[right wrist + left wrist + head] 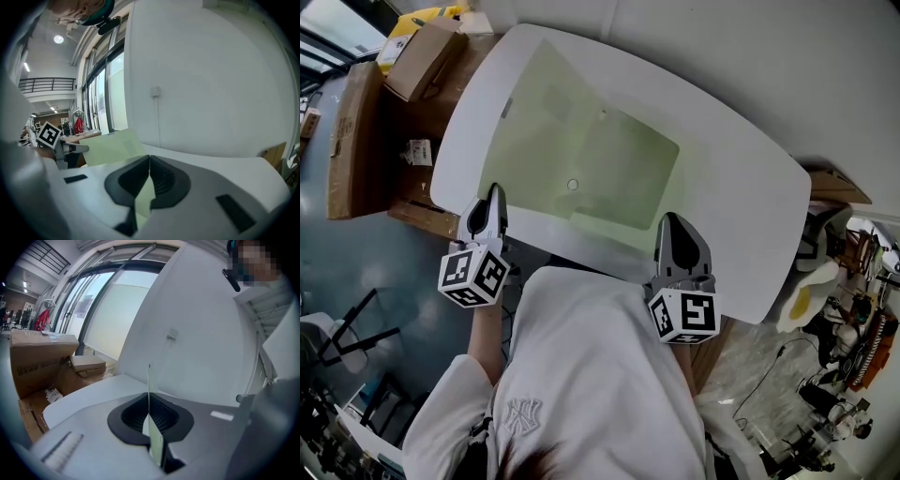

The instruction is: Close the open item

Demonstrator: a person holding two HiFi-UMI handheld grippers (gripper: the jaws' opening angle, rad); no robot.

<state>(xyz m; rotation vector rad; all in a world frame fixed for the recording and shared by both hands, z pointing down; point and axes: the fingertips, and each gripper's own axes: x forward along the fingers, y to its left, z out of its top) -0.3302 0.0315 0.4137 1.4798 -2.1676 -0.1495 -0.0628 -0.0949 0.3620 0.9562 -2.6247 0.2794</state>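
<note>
White table (750, 216) carries a pale green folder (600, 159) lying open at its middle, whose near edge the left gripper (494, 202) and right gripper (672, 230) each pinch with closed jaws, apparently to fold it shut.

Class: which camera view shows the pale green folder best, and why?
The head view: the whole pale green folder lies spread open on the white table. The left gripper view shows only a thin edge between shut jaws; the right gripper view shows one flap and a pinched corner.
</note>
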